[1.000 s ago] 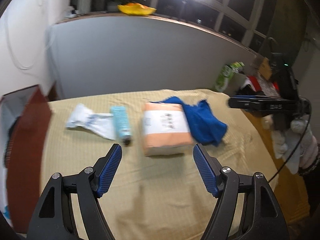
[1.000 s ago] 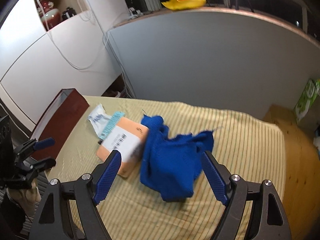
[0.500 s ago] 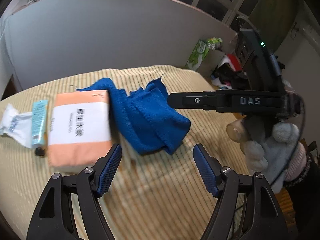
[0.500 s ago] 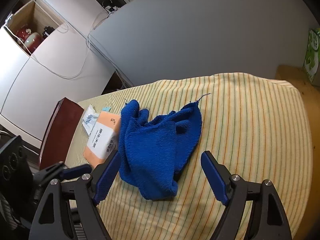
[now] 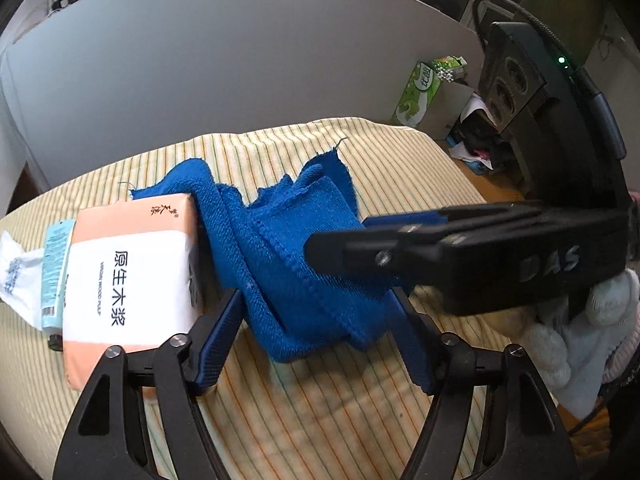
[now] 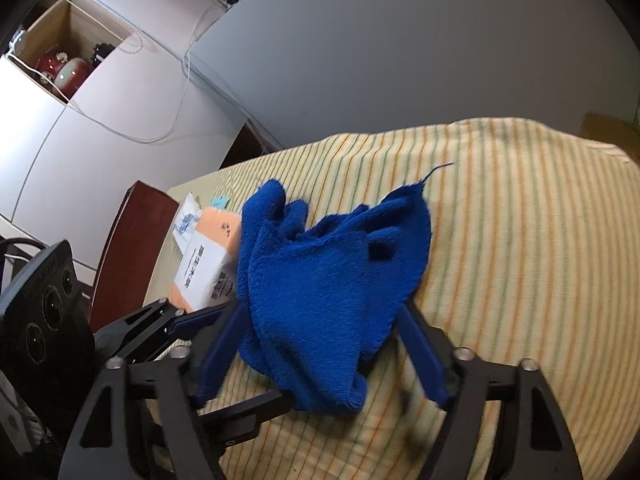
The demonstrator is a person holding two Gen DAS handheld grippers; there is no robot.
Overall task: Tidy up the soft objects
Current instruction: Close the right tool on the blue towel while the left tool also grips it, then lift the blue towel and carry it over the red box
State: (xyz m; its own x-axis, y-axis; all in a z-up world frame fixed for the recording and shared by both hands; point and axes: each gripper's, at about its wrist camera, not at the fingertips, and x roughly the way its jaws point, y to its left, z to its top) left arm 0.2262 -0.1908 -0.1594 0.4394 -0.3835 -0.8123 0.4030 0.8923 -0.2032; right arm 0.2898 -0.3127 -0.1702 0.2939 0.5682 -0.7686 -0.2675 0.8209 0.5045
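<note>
A crumpled blue cloth (image 5: 296,264) lies on the striped yellow tablecloth (image 5: 320,420), its left edge against an orange-and-white tissue pack (image 5: 128,280). My left gripper (image 5: 318,332) straddles the near end of the cloth. Its jaws are closing, and the pads stand at the cloth's edges without squeezing it. My right gripper (image 6: 324,344) comes in from the other side, with the blue cloth (image 6: 332,280) bunched between its closing jaws. In the left wrist view the right gripper (image 5: 340,236) reaches across the cloth from the right, held by a gloved hand (image 5: 580,340).
A teal tube (image 5: 56,268) and a white sachet (image 5: 16,280) lie left of the tissue pack. A grey partition (image 5: 240,80) backs the table. A green tissue box (image 5: 424,92) sits beyond the right edge. A dark red panel (image 6: 132,240) stands at the left edge.
The left gripper swung right, from facing the tissue pack to over the blue cloth. Both grippers came down onto the cloth from opposite sides, and their jaws have narrowed around it.
</note>
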